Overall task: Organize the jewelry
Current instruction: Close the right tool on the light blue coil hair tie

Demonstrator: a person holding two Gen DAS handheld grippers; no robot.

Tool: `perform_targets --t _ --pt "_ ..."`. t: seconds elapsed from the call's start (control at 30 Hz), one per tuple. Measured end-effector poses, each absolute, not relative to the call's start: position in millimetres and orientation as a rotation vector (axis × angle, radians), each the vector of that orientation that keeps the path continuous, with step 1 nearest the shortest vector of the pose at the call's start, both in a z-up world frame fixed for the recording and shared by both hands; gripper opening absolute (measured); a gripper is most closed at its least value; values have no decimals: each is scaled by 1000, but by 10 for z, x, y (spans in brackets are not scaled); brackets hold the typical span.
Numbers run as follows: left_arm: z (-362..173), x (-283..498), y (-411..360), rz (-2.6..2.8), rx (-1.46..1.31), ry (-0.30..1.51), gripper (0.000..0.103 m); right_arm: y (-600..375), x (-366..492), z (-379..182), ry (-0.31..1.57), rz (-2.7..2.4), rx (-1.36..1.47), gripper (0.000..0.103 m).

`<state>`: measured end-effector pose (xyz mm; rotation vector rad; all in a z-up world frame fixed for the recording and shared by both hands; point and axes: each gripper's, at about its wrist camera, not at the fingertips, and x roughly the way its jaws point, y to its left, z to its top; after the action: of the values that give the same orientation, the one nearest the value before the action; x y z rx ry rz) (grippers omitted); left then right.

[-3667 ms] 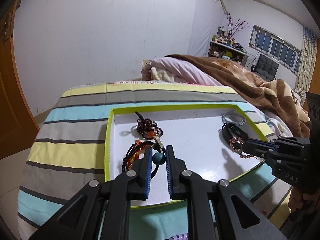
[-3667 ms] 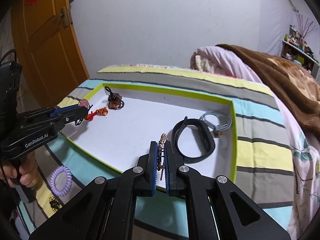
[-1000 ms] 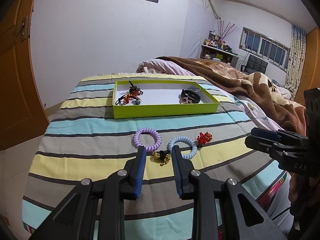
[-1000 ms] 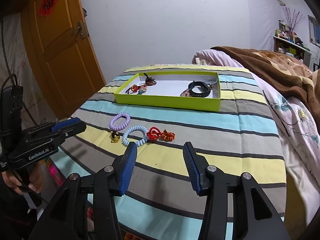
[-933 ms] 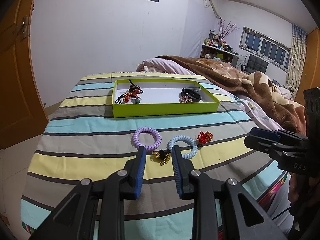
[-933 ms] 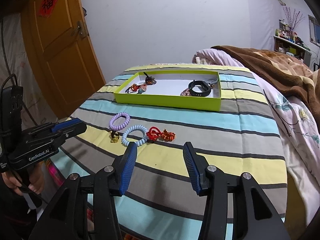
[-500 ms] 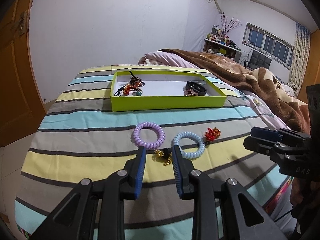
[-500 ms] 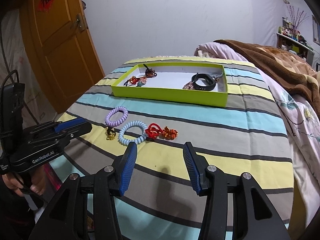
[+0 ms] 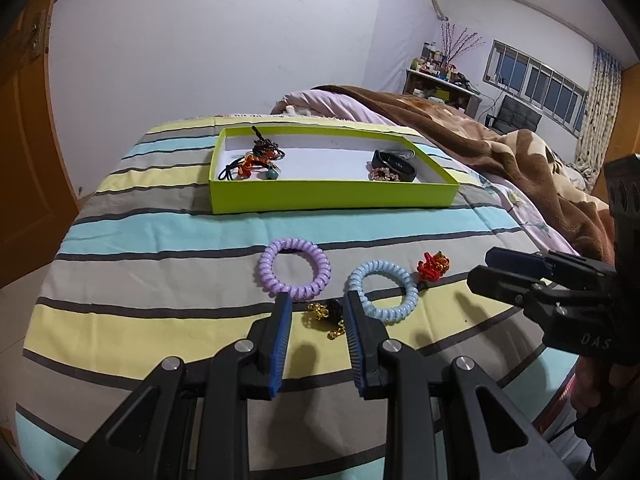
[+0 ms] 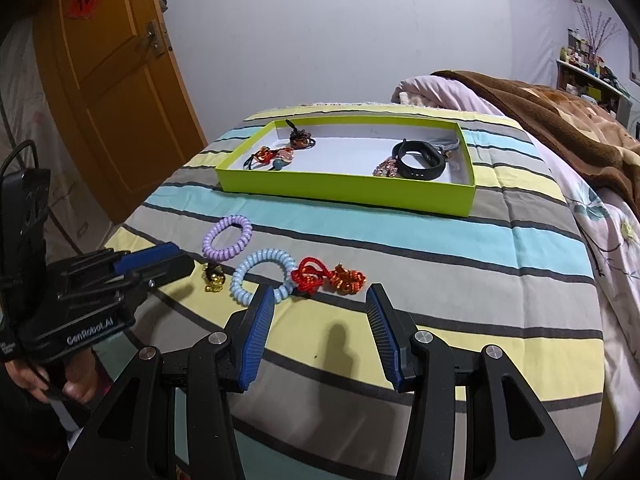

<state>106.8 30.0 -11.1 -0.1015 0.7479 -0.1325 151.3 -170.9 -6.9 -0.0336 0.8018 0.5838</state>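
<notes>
On the striped bedspread lie a purple coil hair tie [image 9: 294, 267], a pale blue coil hair tie [image 9: 383, 291], a small gold-and-black charm [image 9: 329, 314] and a red-and-orange knotted cord [image 10: 328, 276]. My left gripper [image 9: 316, 312] is open, its blue pads on either side of the gold charm and just short of it. My right gripper [image 10: 320, 300] is open wide, hovering in front of the red cord [image 9: 433, 266]. Farther back, the lime-green tray [image 9: 332, 200] holds beaded pieces at its left and a black band [image 10: 420, 160] at its right.
A brown blanket [image 9: 500, 148] and pink quilt are heaped on the bed's right side. An orange door [image 10: 112, 80] stands at the left. The bed's near edge drops off just under both grippers. A hand [image 10: 48, 380] holds the left gripper's handle.
Since 3.7 s ago both grippers let go their pieces in the tray and pulled back. Over the last second both crept forward and down toward the loose items.
</notes>
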Motion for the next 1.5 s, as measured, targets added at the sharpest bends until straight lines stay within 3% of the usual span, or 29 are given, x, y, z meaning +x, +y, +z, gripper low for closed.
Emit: perform_targets --t 0.37,0.47,0.6,0.83,0.93,1.37,1.47,1.5 --pt "-115 1280 474 -56 -118 768 28 -1580 1517 -122 814 625 -39 48" --pt "-128 1333 500 -52 -114 769 28 -1537 1527 -164 830 628 -36 36" --pt "-147 1409 512 -61 -111 780 28 -1488 1541 -212 850 631 -28 30" --pt "-220 1555 515 -86 -125 830 28 -1364 1603 -293 897 638 -2 29" --pt "-254 1605 532 -78 -133 852 28 -1305 1641 -314 910 625 -6 24" --pt "-288 1655 513 -80 -128 866 28 -1173 1756 -346 939 563 -39 23" --pt "-254 1591 531 -64 -129 848 28 -1147 1749 -351 931 546 -81 10" --pt "-240 1554 545 -68 -139 840 28 -1148 1747 -356 930 547 -86 10"
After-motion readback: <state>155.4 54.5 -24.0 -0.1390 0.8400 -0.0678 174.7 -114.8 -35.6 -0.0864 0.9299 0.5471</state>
